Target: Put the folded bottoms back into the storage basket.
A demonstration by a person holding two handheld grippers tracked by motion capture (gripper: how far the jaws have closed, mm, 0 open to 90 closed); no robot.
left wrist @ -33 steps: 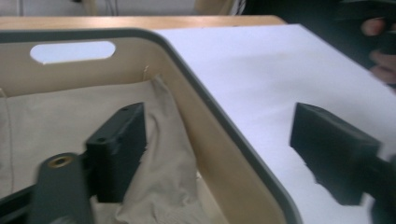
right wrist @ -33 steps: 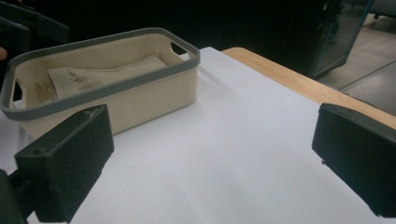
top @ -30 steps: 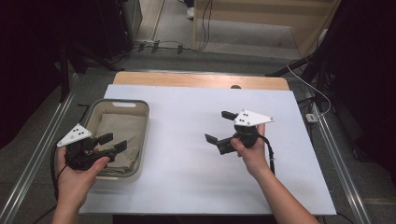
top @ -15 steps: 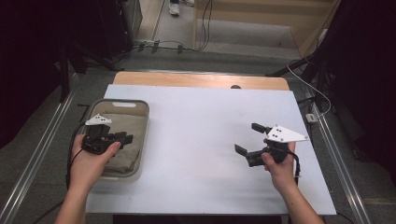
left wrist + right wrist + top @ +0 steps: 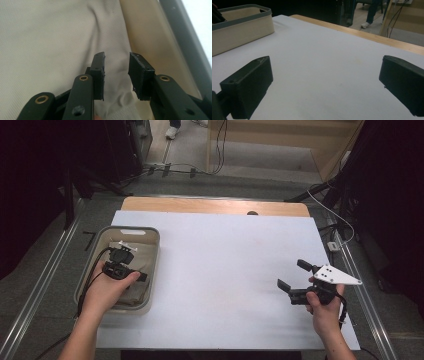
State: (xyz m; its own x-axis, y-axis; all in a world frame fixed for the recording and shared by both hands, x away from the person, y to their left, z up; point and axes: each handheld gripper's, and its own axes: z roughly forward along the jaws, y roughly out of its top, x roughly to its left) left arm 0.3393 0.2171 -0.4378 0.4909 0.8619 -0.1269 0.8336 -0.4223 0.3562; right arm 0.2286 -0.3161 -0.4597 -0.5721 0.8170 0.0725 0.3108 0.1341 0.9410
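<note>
Step in hand: picking the cloth (image 5: 50,45) from the bin (image 5: 152,265). Left claw (image 5: 116,72) has just been closing; jaws narrowly apart over a cloth fold, unpinched. Right claw (image 5: 295,276) gapes empty above the worktop (image 5: 225,270). Next: press down, pinch, lift.

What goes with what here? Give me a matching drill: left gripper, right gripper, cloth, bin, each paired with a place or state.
1 left gripper
2 right gripper
3 cloth
4 bin

a jaws wide, above the bare white tabletop
b lies crumpled inside the bin
c jaws narrow, down in the bin over the cloth
d stands at the table's left edge

Pairs: 1-c, 2-a, 3-b, 4-d
</note>
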